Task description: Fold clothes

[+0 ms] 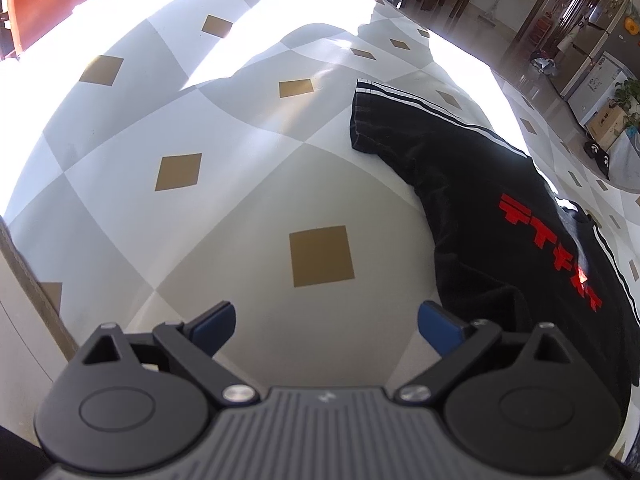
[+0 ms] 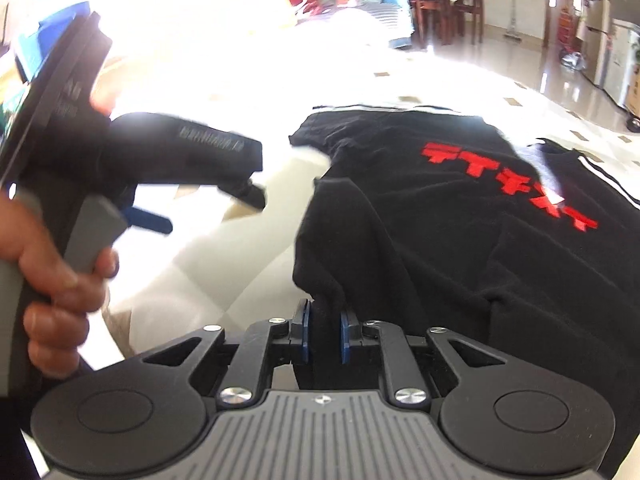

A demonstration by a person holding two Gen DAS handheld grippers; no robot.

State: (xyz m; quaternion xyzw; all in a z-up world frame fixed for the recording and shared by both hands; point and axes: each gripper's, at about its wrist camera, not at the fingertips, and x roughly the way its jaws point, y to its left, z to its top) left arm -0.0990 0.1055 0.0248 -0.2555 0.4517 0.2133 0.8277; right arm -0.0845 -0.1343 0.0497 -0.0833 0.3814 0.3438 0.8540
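Sunlit checked tablecloth (image 1: 240, 208) — grey and white with tan diamonds — is spread under everything, dining chairs and a fridge seen behind. Right gripper (image 2: 325, 330) is clamped on a bunched hem fold of the black T-shirt (image 2: 460, 240), cloth pinched between its blue pads (image 2: 345, 336). Left gripper (image 1: 326, 326) is held wide apart w/ nothing between, tablecloth below; the shirt lies just to its right, long axis running away toward the far sleeve. Right hand is nearer — judged the leading one. Red block lettering (image 1: 548, 256) is seen, not legible.
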